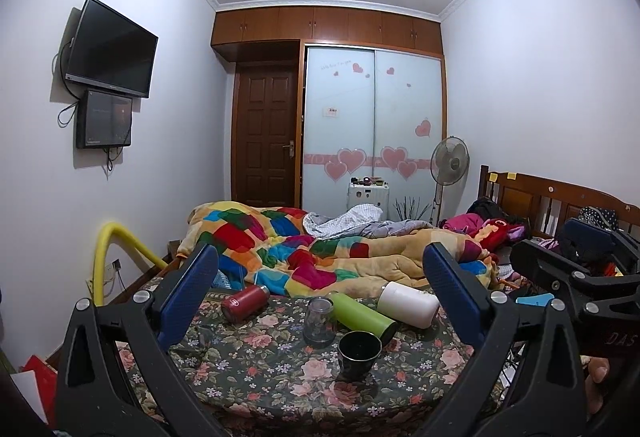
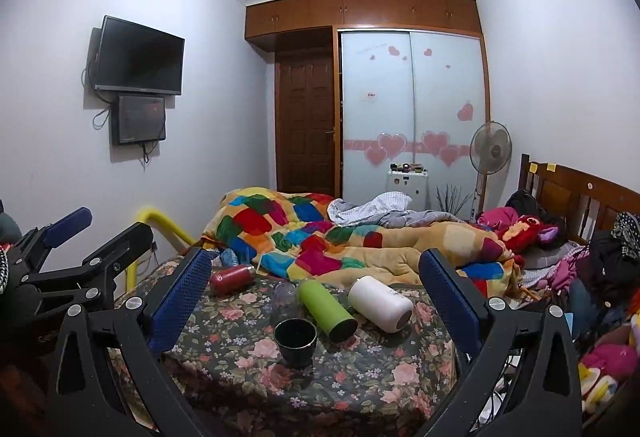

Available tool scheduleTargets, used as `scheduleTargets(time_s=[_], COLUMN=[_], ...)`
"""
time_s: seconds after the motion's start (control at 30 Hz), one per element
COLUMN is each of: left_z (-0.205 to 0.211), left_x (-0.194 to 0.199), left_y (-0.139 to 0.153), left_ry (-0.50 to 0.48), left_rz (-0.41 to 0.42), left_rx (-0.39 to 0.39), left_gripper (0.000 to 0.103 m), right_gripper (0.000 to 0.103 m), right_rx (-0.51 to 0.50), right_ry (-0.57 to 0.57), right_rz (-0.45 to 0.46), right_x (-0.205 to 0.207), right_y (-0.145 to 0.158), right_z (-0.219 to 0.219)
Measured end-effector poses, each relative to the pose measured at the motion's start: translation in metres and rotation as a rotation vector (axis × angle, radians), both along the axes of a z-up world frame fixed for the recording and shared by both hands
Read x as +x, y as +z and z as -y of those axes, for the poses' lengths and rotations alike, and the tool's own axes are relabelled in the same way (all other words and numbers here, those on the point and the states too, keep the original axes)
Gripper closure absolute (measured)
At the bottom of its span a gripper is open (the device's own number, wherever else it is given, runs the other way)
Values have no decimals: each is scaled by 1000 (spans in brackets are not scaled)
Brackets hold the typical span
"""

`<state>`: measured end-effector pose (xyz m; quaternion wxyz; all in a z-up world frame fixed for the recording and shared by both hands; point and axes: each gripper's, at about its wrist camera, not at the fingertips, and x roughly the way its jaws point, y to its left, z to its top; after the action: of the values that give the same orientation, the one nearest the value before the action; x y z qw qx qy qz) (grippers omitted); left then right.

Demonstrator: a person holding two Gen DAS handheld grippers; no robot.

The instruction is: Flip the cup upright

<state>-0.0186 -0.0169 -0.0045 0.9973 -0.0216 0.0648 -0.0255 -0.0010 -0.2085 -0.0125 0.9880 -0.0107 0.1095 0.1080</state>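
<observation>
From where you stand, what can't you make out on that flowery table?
- Clear glass cup, right wrist view: see-through and dim, so its open end is unclear.
- Red metal flask, left wrist view: near end partly behind the left tool's blue finger.
- Table's near edge, both views: cut off by the tool frames.

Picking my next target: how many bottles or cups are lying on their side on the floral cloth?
3: red bottle at back left, green bottle in the middle, white bottle at right. The clear glass and black cup stand. None seems hidden.
</observation>
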Motion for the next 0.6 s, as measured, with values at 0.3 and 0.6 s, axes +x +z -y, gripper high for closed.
scheduleTargets(time_s=[0.3,0.6], left_z=[2,4], left_x=[3,5], left_y=[-4,-4], left_ry=[-9,-18], left_rz=[-8,-11], left_rx=[-4,-5], left_gripper=[0,0], right_gripper=[0,0], right_rx=[7,10], right_ry=[-2,-3], right_rz=[-2,-3], right_x=[0,0], right_y=[0,1], right_z=[1,2])
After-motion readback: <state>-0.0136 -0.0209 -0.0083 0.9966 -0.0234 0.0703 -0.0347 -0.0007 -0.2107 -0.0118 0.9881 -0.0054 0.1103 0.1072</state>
